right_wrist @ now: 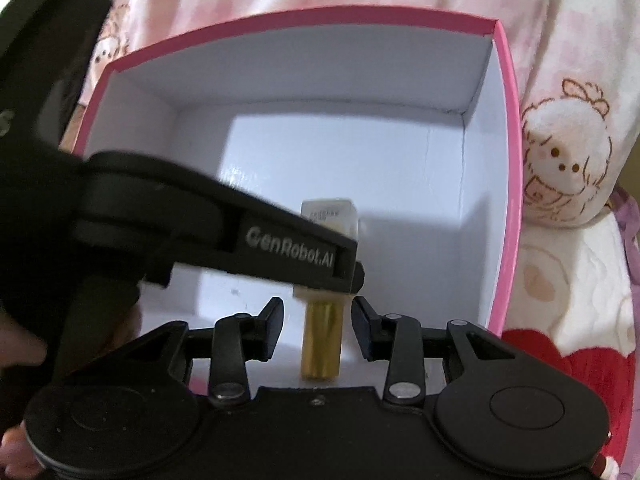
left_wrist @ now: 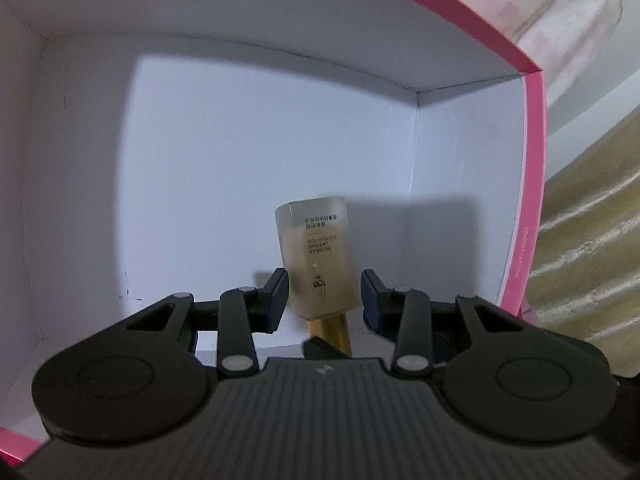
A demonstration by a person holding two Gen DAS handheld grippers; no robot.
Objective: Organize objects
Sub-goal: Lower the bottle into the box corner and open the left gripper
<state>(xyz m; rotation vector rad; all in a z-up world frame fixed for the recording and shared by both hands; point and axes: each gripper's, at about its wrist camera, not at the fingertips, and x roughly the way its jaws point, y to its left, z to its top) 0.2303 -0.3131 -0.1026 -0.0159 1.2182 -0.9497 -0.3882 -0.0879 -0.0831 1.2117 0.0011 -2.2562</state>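
Note:
A frosted-glass foundation bottle (left_wrist: 316, 248) with a gold cap (left_wrist: 332, 332) hangs tilted inside a pink box (left_wrist: 534, 200) with white inner walls. Its base points into the box and its cap points back towards me. My left gripper (left_wrist: 324, 280) is shut on the glass body, just above the cap. In the right wrist view, the left gripper's finger (right_wrist: 288, 252) crosses in front of the bottle (right_wrist: 332, 216). My right gripper (right_wrist: 318, 312) stands open with its pads on either side of the gold cap (right_wrist: 322, 344), a small gap on each side. Nothing else shows inside the box (right_wrist: 512, 160).
Pink and white bedding with cartoon sheep (right_wrist: 560, 160) lies around the box. A red patch (right_wrist: 580, 364) shows at the lower right. Beige ribbed fabric (left_wrist: 592, 240) lies to the right of the box. A hand (right_wrist: 16, 352) is at the left edge.

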